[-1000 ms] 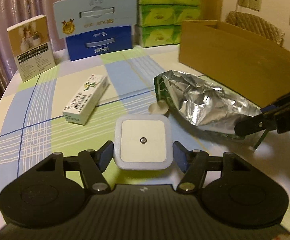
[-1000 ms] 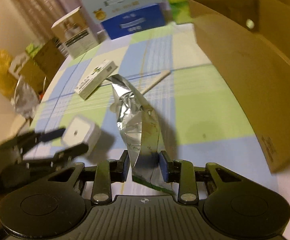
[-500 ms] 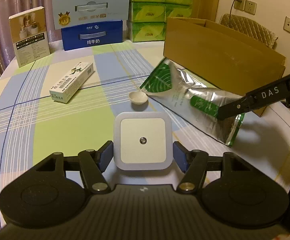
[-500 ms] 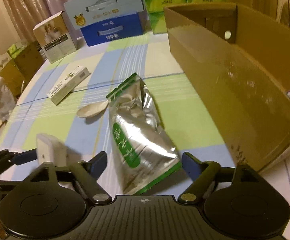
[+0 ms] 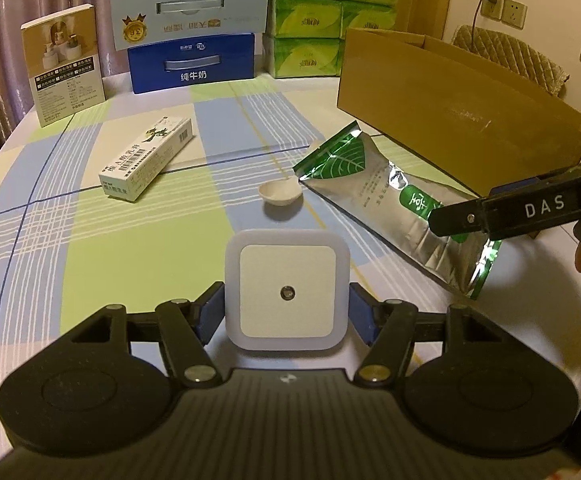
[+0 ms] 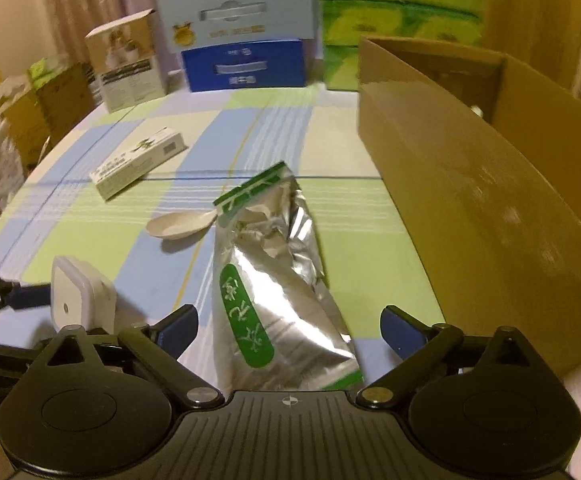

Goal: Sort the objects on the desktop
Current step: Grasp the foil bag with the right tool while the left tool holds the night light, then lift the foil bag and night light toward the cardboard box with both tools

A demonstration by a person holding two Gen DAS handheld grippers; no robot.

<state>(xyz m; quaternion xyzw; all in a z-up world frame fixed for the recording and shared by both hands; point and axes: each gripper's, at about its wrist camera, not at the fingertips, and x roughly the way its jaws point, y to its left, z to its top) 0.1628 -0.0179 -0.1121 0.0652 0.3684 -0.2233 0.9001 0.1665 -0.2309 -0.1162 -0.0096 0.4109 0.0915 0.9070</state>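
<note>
My left gripper [image 5: 288,314] is shut on a white square night light [image 5: 288,292], held just above the checked tablecloth. The same night light [image 6: 78,300] shows at the lower left of the right wrist view. A silver and green foil pouch [image 6: 274,280] lies flat on the table. My right gripper [image 6: 288,326] stands over the pouch's near end with its jaws opening wide, the pads clear of the foil. From the left wrist view the pouch [image 5: 374,196] lies beside an open cardboard box [image 5: 450,116]. A white spoon [image 5: 280,194] and a white ointment box [image 5: 146,160] rest farther left.
At the back stand a light blue carton [image 5: 190,12] stacked on a dark blue milk carton [image 5: 192,62], green tissue packs [image 5: 330,20] and an upright product box [image 5: 64,60]. The cardboard box wall [image 6: 470,184] rises close on the right. More boxes [image 6: 30,104] sit off the table's left edge.
My right gripper let go of the foil pouch and its jaws spread wide. The pouch went from standing pinched to lying flat on the table. The left gripper kept its hold on the night light.
</note>
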